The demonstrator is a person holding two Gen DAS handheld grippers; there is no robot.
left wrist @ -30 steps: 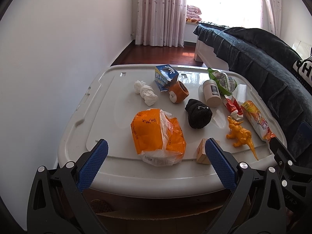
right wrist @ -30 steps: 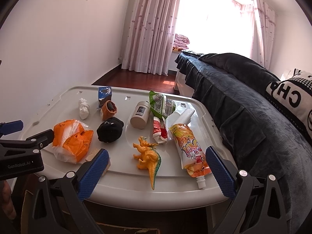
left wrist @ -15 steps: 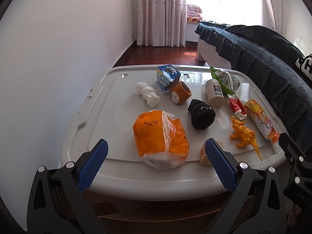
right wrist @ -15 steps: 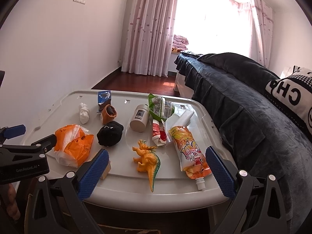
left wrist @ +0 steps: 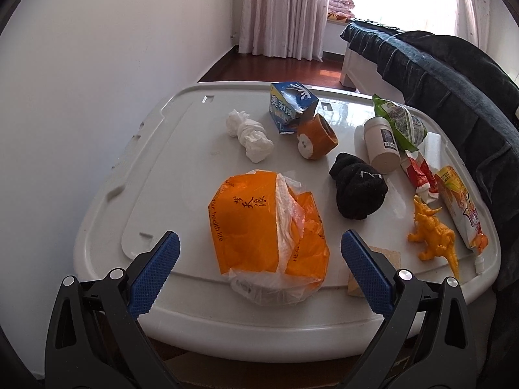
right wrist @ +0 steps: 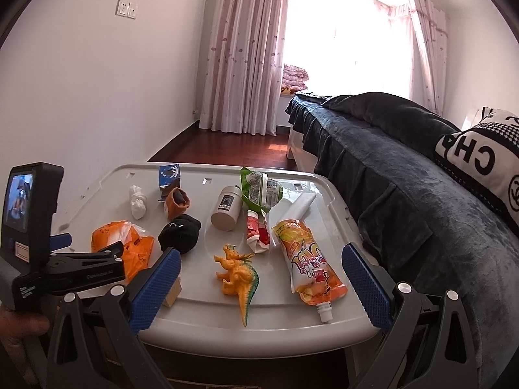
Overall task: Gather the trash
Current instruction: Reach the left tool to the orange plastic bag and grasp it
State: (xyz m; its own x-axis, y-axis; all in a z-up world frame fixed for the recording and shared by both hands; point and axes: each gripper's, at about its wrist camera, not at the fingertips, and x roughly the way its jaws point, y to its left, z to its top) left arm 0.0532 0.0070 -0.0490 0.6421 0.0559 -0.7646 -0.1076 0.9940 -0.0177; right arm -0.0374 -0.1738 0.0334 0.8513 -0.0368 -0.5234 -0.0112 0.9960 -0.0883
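An orange plastic bag lies near the front of the white bin lid. My left gripper is open and empty, its jaws either side of the bag's near end. My right gripper is open and empty, just short of an orange juice pouch. Other trash: a crumpled white tissue, a blue milk carton, a red wrapper, a green snack bag. The left gripper also shows in the right wrist view.
An orange toy dinosaur, a black sock ball, a brown plush cup, a white jar and a wooden block also lie on the lid. A dark sofa runs along the right. A cardboard box edge shows below the lid.
My left gripper has moved forward and up over the lid, closer to the orange bag. My right gripper has pulled back and risen slightly. Nothing on the lid has moved.
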